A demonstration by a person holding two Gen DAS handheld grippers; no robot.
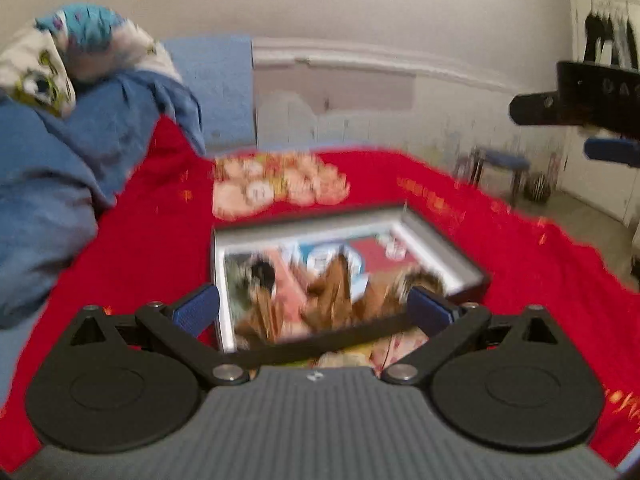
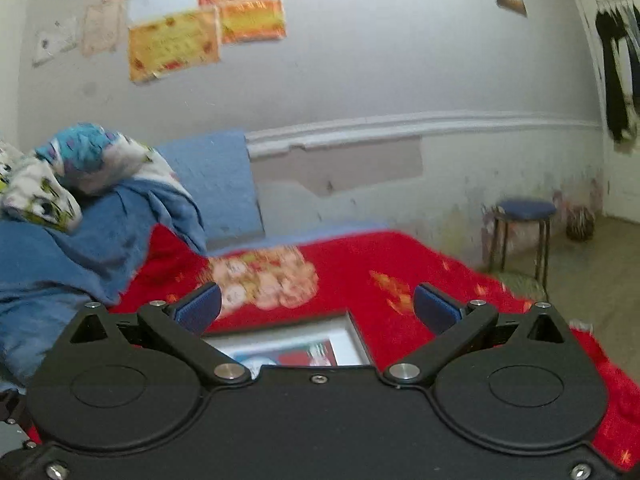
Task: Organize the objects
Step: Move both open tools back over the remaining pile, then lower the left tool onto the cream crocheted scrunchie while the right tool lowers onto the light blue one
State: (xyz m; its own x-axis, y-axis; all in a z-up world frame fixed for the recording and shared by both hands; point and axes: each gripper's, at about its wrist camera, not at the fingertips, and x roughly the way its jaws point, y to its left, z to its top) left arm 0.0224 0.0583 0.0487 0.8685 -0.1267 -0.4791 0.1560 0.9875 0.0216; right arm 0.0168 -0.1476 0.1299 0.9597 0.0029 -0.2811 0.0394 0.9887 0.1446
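The left gripper [image 1: 314, 306] hovers low over the box [image 1: 440, 240], jaws spread wide, nothing between them. The right gripper [image 2: 318, 306] hangs higher, jaws likewise apart and empty. One open box lies on the red blanket [image 1: 140, 248], dark-sided with a pale inner rim, holding blurred brown and colourful items. Beyond it sits one pink floral patch [image 1: 276, 186]; one blue quilt [image 1: 72, 160] is heaped left, one stool [image 2: 524, 232] far right.
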